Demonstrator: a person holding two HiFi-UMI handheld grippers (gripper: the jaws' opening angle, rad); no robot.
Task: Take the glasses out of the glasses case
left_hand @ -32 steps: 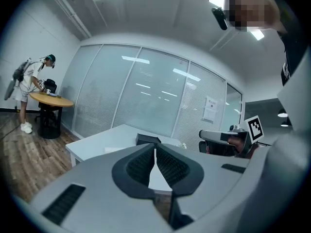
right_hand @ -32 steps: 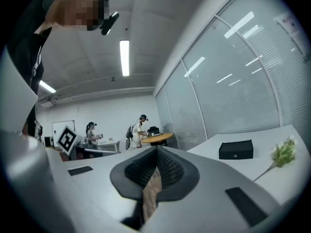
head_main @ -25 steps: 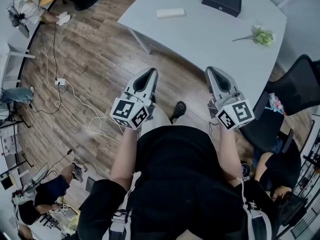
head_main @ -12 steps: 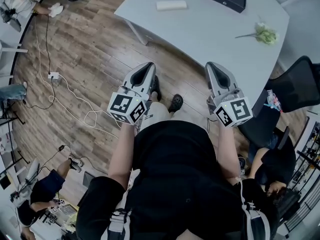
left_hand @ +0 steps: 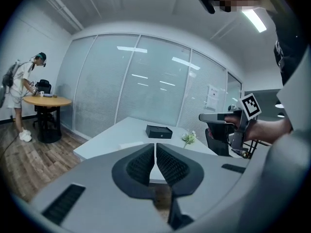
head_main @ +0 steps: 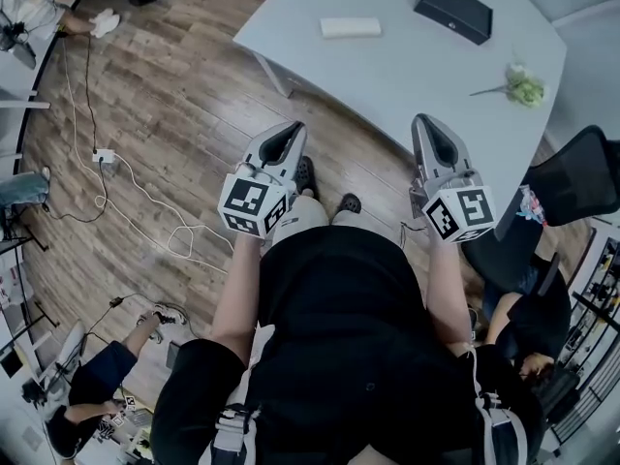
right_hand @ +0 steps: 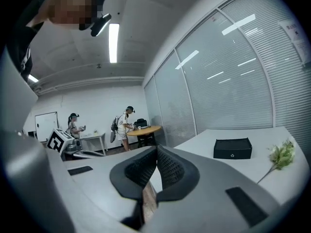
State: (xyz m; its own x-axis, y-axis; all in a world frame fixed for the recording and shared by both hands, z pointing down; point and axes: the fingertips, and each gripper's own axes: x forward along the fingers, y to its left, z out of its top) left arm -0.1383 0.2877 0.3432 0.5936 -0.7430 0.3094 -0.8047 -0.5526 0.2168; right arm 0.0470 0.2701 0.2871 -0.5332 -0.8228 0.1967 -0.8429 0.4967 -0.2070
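The black glasses case (head_main: 453, 8) lies closed at the far side of the white table (head_main: 407, 76). It also shows in the left gripper view (left_hand: 159, 131) and the right gripper view (right_hand: 233, 148). My left gripper (head_main: 288, 136) hangs shut and empty over the wooden floor, short of the table's near edge; its pads meet (left_hand: 155, 149). My right gripper (head_main: 427, 126) is also shut and empty, just at the table's near edge (right_hand: 156, 152). Both point toward the table, well short of the case.
A small white block (head_main: 351, 27) lies left of the case and a green-white flower sprig (head_main: 523, 87) to its right. A black office chair (head_main: 581, 172) stands at the right. Cables (head_main: 116, 177) run across the floor. People stand by a round wooden table (left_hand: 47, 100).
Both grippers have moved forward toward the table, still shut. The table's edge now sits closer to their tips.
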